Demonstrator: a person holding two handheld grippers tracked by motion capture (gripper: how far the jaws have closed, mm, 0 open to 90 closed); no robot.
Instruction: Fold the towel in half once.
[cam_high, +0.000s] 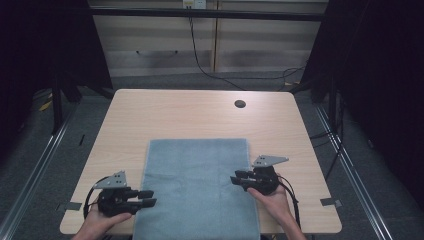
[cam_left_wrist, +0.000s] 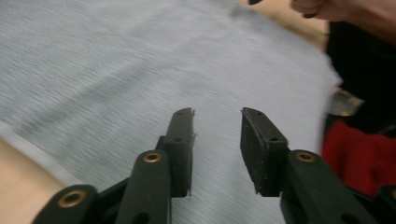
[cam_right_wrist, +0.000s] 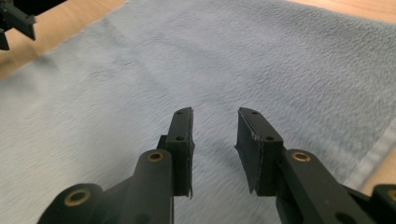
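Observation:
A blue-grey towel (cam_high: 197, 185) lies flat on the wooden table (cam_high: 200, 110), its near edge at the table's front. My left gripper (cam_high: 150, 198) sits at the towel's left edge near the front, with its jaws pointing right over the cloth. In the left gripper view the left gripper (cam_left_wrist: 217, 116) stands open above the towel (cam_left_wrist: 140, 60) with nothing between its pads. My right gripper (cam_high: 234, 180) is at the towel's right edge, pointing left. In the right gripper view the right gripper (cam_right_wrist: 215, 114) is open too, and only towel (cam_right_wrist: 233, 56) shows in the gap.
A dark cable hole (cam_high: 240, 104) sits in the table's far right part. Tape marks (cam_high: 331, 202) lie near the front corners. Metal rails run along the floor on both sides. Cables hang at the back wall. The far half of the table is bare wood.

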